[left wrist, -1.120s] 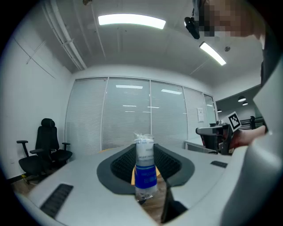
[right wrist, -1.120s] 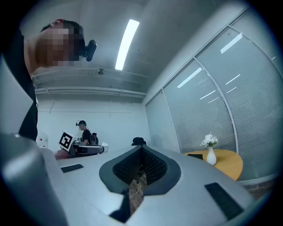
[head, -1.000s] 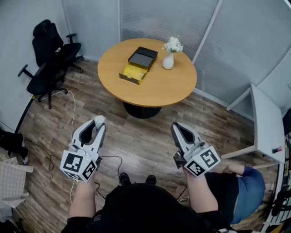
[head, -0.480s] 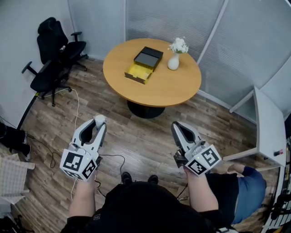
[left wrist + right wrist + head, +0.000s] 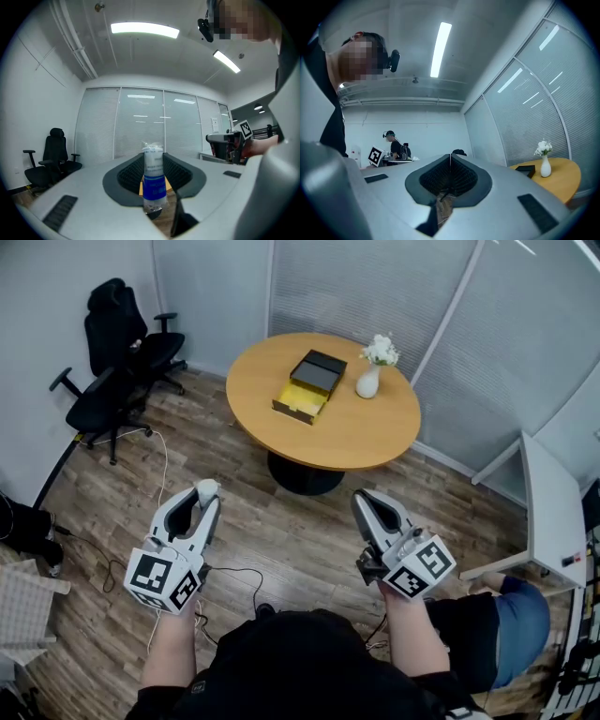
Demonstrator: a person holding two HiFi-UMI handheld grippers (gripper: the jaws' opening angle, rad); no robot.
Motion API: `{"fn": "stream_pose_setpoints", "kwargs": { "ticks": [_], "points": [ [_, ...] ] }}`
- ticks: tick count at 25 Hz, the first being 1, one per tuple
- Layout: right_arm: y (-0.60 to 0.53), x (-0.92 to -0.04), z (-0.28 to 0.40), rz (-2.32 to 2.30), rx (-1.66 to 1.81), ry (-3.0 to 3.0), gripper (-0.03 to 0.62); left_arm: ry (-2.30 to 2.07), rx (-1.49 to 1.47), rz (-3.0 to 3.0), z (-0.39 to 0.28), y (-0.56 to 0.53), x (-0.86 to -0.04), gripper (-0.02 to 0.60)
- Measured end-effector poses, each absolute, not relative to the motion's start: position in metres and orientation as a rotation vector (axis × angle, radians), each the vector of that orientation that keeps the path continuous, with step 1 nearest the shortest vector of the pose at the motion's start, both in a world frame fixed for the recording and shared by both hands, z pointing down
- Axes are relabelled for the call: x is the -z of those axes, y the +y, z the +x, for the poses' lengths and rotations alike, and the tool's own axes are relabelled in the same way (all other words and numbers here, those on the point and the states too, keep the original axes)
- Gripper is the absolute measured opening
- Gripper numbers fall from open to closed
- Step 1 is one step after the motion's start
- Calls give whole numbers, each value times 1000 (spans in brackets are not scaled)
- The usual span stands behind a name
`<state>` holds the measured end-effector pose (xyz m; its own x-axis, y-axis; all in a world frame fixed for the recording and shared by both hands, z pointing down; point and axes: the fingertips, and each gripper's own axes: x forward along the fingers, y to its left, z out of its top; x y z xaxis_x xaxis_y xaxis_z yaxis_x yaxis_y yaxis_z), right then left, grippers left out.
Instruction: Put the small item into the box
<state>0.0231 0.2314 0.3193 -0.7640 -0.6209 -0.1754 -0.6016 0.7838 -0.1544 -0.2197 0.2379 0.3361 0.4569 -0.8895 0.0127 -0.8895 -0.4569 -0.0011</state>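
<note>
My left gripper (image 5: 204, 491) is shut on a small white and blue packet (image 5: 153, 180), which stands upright between its pads; its white top (image 5: 206, 487) pokes out at the tips. My right gripper (image 5: 367, 505) is shut with nothing in it, its pads pressed together (image 5: 450, 176). Both hang over the wooden floor in front of me. The open box (image 5: 302, 400), yellow inside with its black lid (image 5: 318, 368) beside it, lies on the round wooden table (image 5: 356, 432) farther ahead. From the right gripper view the table (image 5: 560, 176) shows at the right.
A white vase with flowers (image 5: 371, 371) stands on the table right of the box. Black office chairs (image 5: 117, 357) stand at the left. A cable (image 5: 234, 573) trails on the floor. A white desk (image 5: 553, 512) is at the right. Glass walls ring the room.
The table and box have shifted right and slightly lower in the head view as the head moved. Both grippers keep their places and their jaws.
</note>
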Motion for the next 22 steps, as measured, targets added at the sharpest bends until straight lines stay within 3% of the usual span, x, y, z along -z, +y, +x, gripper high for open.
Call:
{"fn": "stream_pose_setpoints", "kwargs": {
  "ticks": [22],
  "points": [
    [177, -344, -20, -920, 270, 2802, 37, -1606, -14, 2602, -259, 188, -363, 135]
  ]
}}
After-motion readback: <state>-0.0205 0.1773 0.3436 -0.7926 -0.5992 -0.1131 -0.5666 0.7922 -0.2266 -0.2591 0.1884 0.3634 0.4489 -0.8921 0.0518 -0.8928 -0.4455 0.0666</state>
